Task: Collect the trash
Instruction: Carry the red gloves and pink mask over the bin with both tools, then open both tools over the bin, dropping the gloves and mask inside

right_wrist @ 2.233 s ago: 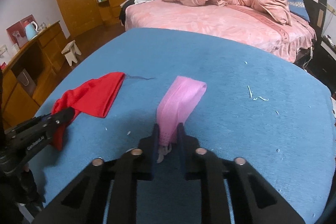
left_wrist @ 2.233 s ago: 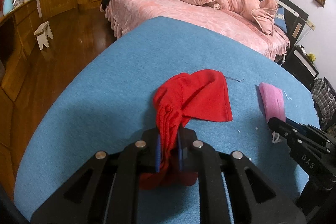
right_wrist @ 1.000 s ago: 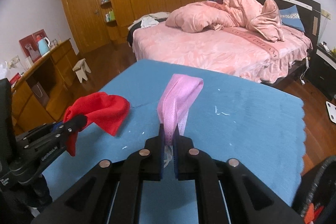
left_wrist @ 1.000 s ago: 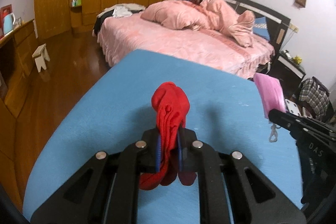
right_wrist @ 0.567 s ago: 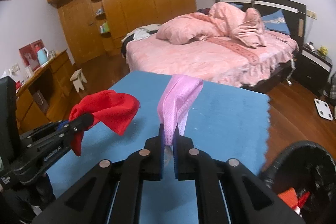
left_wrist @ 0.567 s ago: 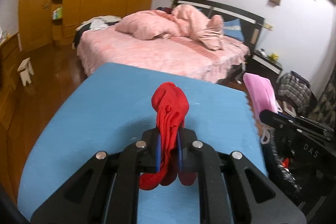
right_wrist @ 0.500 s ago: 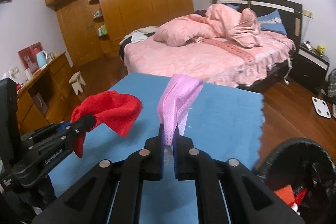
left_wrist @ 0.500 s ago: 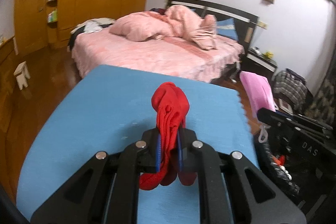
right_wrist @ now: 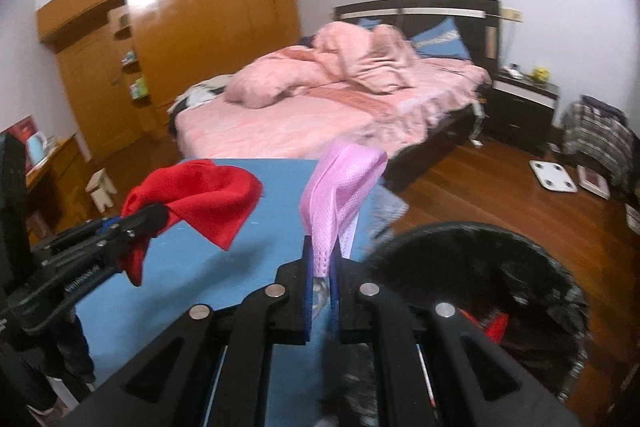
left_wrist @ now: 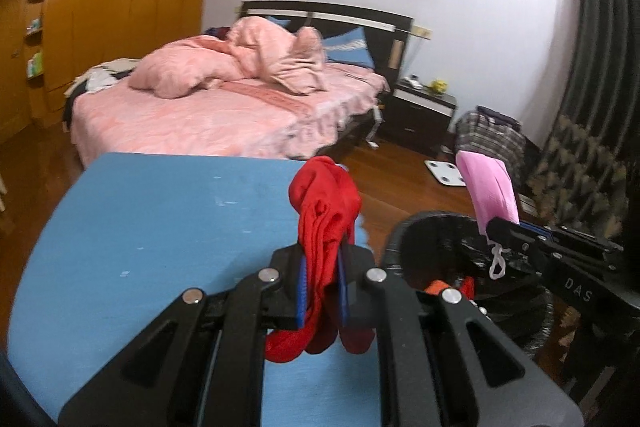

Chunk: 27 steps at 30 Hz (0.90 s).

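Observation:
My left gripper (left_wrist: 323, 269) is shut on a crumpled red cloth (left_wrist: 325, 211), held in the air over the right edge of the blue table (left_wrist: 160, 235). The same red cloth (right_wrist: 200, 197) shows at the left of the right wrist view, pinched by the left gripper (right_wrist: 154, 217). My right gripper (right_wrist: 322, 259) is shut on a pink mesh face mask (right_wrist: 340, 187). In the left wrist view the pink mask (left_wrist: 490, 189) hangs from the right gripper (left_wrist: 496, 225) above a black-lined trash bin (left_wrist: 448, 251). The bin (right_wrist: 500, 259) sits just right of the table and holds red and orange scraps.
A bed (left_wrist: 224, 111) with pink bedding stands behind the table. A black nightstand (left_wrist: 424, 115), a plaid bag (left_wrist: 488, 135) and a white scale (left_wrist: 446, 173) lie on the wooden floor to the right. Wooden wardrobes (right_wrist: 192, 39) line the left wall.
Both grippers swung to the right and rose a little, carrying the red cloth and the pink mask from above the table toward the trash bin, which has come into close view.

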Each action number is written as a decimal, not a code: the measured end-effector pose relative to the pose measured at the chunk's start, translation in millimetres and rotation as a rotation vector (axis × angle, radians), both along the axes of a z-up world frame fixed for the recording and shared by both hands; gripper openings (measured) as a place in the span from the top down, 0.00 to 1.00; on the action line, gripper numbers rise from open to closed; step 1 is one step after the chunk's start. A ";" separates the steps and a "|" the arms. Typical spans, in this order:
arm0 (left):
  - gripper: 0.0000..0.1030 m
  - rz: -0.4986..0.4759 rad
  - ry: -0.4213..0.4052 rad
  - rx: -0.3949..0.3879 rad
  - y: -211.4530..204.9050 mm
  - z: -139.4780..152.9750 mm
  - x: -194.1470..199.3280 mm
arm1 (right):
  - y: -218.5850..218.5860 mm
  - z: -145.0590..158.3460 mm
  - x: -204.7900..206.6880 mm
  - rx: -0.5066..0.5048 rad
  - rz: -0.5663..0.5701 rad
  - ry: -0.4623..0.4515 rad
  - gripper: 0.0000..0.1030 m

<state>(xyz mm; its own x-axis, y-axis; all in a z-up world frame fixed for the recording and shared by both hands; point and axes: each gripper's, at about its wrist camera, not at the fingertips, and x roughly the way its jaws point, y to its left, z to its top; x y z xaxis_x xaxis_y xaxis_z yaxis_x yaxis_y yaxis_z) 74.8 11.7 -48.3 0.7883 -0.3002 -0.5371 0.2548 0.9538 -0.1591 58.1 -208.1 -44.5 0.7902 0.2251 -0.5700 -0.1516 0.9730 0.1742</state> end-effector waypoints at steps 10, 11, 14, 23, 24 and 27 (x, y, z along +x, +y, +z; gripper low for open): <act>0.89 -0.191 0.003 0.018 -89.0 -8.1 7.7 | -84.8 -21.8 -18.5 -0.017 -0.172 0.046 0.93; 0.89 -0.209 0.007 0.022 -98.6 -10.6 9.2 | -92.5 -24.7 -18.9 -0.019 -0.189 0.050 0.93; 0.89 -0.250 0.024 0.027 -120.6 -18.5 16.6 | -108.7 -32.9 -22.5 -0.016 -0.216 0.064 0.93; 0.79 -0.352 0.111 0.034 -170.7 -51.2 44.0 | -141.1 -56.1 -21.1 -0.005 -0.272 0.113 0.87; 0.75 -0.357 0.119 0.035 -173.6 -53.4 45.7 | -143.0 -58.3 -20.4 -0.012 -0.277 0.119 0.83; 0.47 -0.381 0.141 0.012 -175.1 -58.1 50.9 | -148.6 -64.9 -19.4 -0.021 -0.300 0.134 0.57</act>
<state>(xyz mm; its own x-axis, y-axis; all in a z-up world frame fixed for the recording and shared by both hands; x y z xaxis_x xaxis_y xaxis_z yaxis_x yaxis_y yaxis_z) 125.6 -163.3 -106.4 0.5403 -0.5495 -0.6373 0.5669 0.7974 -0.2069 38.8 -356.8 -109.4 0.7370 -0.0189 -0.6756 0.1650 0.9744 0.1527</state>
